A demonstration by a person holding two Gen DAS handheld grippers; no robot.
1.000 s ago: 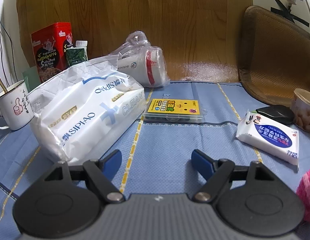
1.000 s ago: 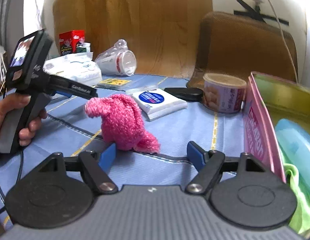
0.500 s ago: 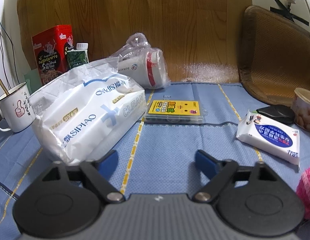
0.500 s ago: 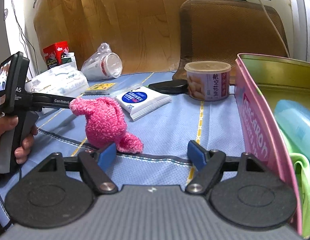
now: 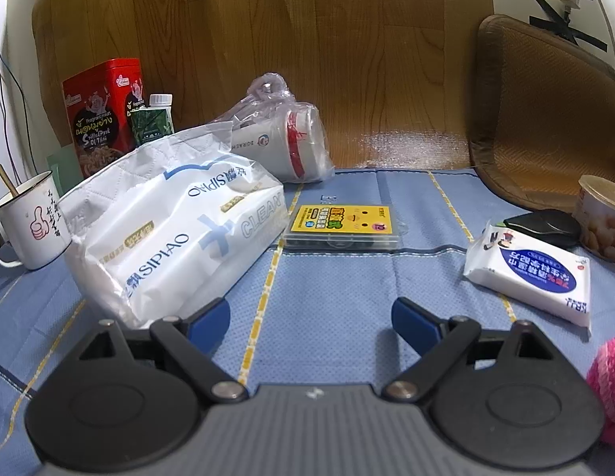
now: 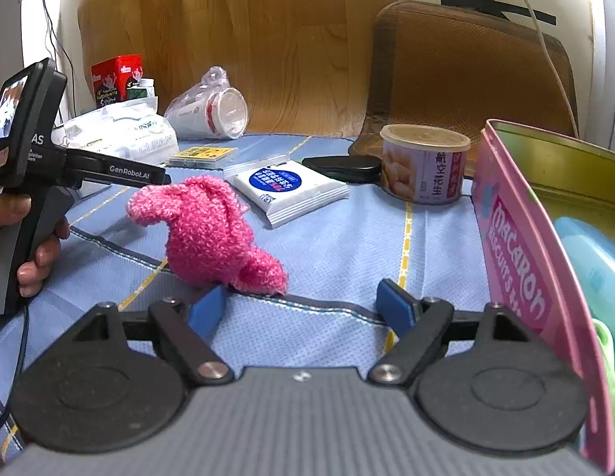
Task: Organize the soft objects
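My right tongs [image 6: 303, 303] gape wide, holding nothing, low in the frame over the blue surface [image 6: 347, 246]. Just beyond their left tip sits a fuzzy pink sock [image 6: 208, 230], centre left. A pink tin [image 6: 521, 273] stands at the right edge. My left tongs [image 5: 311, 319] are also spread and empty, beside a white tissue pack [image 5: 168, 222] at left. Farther back, a small wipes packet [image 6: 287, 186].
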